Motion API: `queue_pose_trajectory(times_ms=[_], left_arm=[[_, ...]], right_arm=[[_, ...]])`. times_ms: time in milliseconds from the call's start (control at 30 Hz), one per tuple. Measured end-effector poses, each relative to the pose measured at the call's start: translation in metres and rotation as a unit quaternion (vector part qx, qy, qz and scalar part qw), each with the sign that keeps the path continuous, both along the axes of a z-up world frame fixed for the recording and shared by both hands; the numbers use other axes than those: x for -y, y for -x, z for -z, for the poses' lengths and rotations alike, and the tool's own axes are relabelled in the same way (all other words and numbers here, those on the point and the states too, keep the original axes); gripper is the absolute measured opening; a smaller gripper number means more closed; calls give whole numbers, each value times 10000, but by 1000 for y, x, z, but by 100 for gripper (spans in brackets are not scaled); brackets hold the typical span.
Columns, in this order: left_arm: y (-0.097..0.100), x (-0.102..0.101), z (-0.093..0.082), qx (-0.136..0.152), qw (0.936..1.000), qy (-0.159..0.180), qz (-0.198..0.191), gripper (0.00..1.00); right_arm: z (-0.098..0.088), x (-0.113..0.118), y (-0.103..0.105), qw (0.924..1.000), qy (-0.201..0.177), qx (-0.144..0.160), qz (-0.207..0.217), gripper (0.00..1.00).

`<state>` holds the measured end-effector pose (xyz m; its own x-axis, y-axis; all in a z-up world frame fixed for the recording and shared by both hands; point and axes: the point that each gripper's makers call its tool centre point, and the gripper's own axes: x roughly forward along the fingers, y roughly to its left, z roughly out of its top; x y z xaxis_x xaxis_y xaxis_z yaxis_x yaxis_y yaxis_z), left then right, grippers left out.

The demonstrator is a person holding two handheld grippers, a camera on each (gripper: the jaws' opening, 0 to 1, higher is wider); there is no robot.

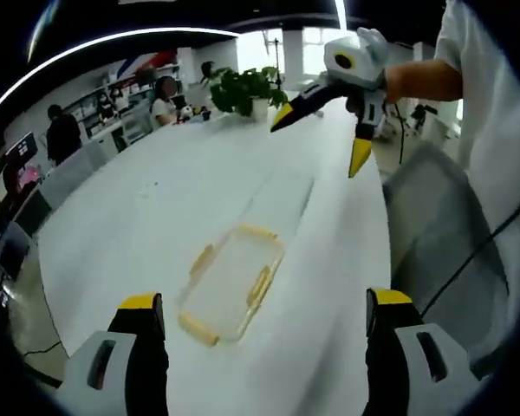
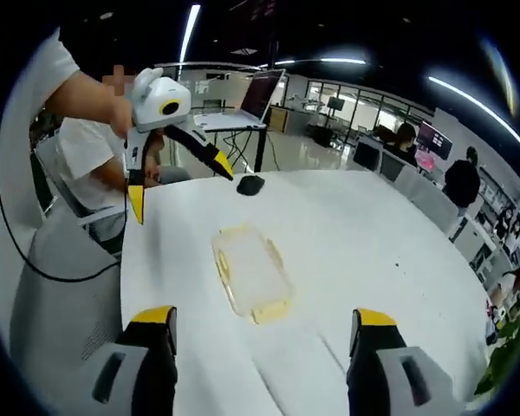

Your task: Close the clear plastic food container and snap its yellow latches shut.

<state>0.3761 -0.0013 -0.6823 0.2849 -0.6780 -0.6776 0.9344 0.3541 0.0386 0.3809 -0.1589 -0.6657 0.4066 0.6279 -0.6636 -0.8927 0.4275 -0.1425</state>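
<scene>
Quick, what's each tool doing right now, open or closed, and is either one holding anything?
Left tool: open, holding nothing, above the table near the clear container.
Right tool: open, holding nothing.

The container (image 1: 230, 282) is lying on the surface (image 1: 139, 217), with a potted plant (image 1: 243, 89) sitting well behind it at the far edge.

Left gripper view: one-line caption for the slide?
Both grippers open above a white table with a clear container, yellow latches.
</scene>
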Motion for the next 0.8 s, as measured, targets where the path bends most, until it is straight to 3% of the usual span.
queue_pose_trajectory(times_ms=[300, 433, 600, 800], left_arm=[[-17, -5, 12, 20, 9988, -86, 473, 92], [-25, -12, 26, 65, 9960, -438, 780, 89], [-35, -23, 38, 10, 9934, -605, 976, 87], [-47, -35, 55, -130, 9905, -782, 1124, 82]], right_arm=[[22, -11, -17, 9988, 330, 4, -353, 78], [29, -17, -21, 9975, 462, 2, -538, 74], [45, -21, -24, 9964, 501, -283, -620, 72], [60, -22, -33, 9948, 666, -307, -709, 70]])
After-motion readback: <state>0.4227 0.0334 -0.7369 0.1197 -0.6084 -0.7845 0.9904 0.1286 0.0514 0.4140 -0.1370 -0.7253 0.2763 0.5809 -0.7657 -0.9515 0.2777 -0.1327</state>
